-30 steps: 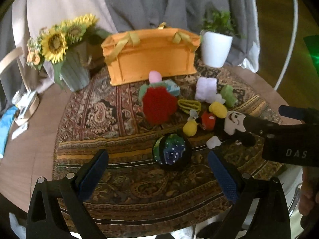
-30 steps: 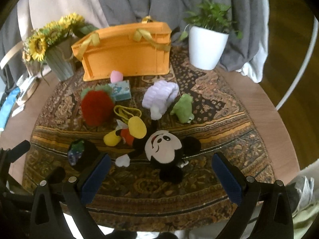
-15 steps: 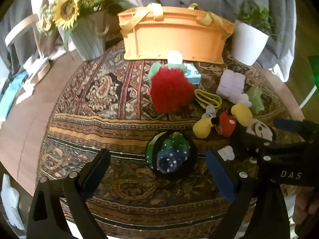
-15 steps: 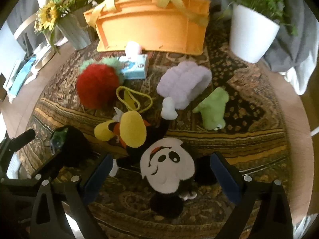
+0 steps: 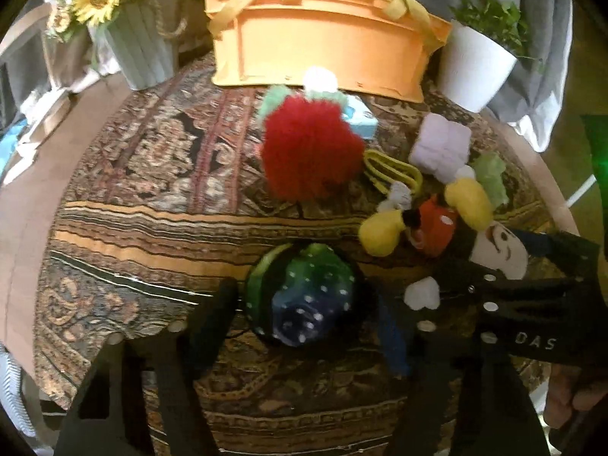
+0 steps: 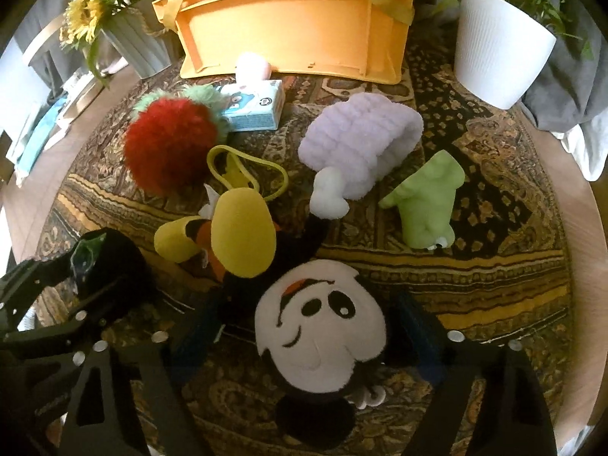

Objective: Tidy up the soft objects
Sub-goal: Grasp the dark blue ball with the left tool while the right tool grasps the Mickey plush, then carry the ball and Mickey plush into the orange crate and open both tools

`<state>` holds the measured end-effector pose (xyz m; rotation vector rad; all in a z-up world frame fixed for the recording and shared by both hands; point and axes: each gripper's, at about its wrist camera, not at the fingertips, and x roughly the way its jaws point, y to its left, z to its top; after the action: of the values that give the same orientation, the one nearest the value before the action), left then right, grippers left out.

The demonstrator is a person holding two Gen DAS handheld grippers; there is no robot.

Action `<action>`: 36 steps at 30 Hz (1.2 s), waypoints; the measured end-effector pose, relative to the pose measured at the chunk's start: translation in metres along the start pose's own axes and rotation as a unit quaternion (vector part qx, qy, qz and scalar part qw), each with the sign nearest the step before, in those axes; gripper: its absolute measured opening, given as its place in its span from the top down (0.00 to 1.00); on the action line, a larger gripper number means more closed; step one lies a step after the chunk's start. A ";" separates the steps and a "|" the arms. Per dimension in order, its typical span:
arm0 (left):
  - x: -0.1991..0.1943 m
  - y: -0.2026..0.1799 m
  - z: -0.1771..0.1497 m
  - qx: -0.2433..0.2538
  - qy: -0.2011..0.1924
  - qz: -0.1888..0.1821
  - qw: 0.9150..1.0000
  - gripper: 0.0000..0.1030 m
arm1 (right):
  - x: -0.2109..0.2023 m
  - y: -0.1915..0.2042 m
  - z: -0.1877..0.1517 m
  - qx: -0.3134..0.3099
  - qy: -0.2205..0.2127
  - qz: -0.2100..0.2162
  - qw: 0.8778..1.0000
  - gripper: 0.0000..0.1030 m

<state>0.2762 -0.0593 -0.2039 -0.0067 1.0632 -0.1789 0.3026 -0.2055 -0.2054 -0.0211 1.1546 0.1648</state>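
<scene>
Came lower and nearer to the cloth (image 5: 144, 228) since one second ago, both claws; toys now much bigger between the fingers, and both pairs of jaws narrower than before.

Left claw (image 5: 304, 315): jaws closing, with the dark spotted ball (image 5: 304, 300) right between them. Left finger (image 5: 212, 319) at the ball's 9 o'clock, right finger (image 5: 393, 336) at its 3 o'clock, both just beside its dark rim. Cannot tell for sure if the pads already press; looks like touching or almost.

Right claw (image 6: 307, 338): jaws closing too, around the head of the mouse plush (image 6: 323, 326). White face between the fingers, left finger (image 6: 197, 336) at 9 o'clock of the head, right finger (image 6: 418, 338) at 3 o'clock, against the black ear there. Not clear if squeezing yet. Yellow shoes of the plush toward 11 o'clock, one white glove toward 12 o'clock.

Farther up on the cloth: red fluffy toy (image 6: 171, 148) at 10 o'clock from the mouse, purple plush (image 6: 361, 144) at 12 o'clock, green plush (image 6: 429, 201) at 1 o'clock, tissue pack (image 6: 254, 108) just beside the red one.

Orange box (image 6: 288, 26) at the far edge, at 12 o'clock, with sunflowers (image 6: 87, 11) to its left and white plant pot (image 6: 494, 57) to its right.
</scene>
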 end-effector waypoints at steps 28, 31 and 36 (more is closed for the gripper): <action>-0.091 -0.003 0.056 0.054 -0.154 0.003 0.987 0.39 | -0.111 0.007 0.032 0.024 -0.186 -0.026 0.982 0.43; -0.102 -0.003 0.069 0.057 -0.179 0.009 0.982 0.39 | -0.120 0.007 0.044 0.027 -0.210 -0.027 0.977 0.43; -0.115 -0.003 0.089 0.060 -0.212 0.013 0.975 0.39 | -0.133 0.005 0.063 0.030 -0.242 -0.029 0.969 0.43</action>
<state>0.2992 -0.0521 -0.0606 0.0761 0.6256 -0.2068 0.3069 -0.2101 -0.0581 0.0378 0.6687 0.0768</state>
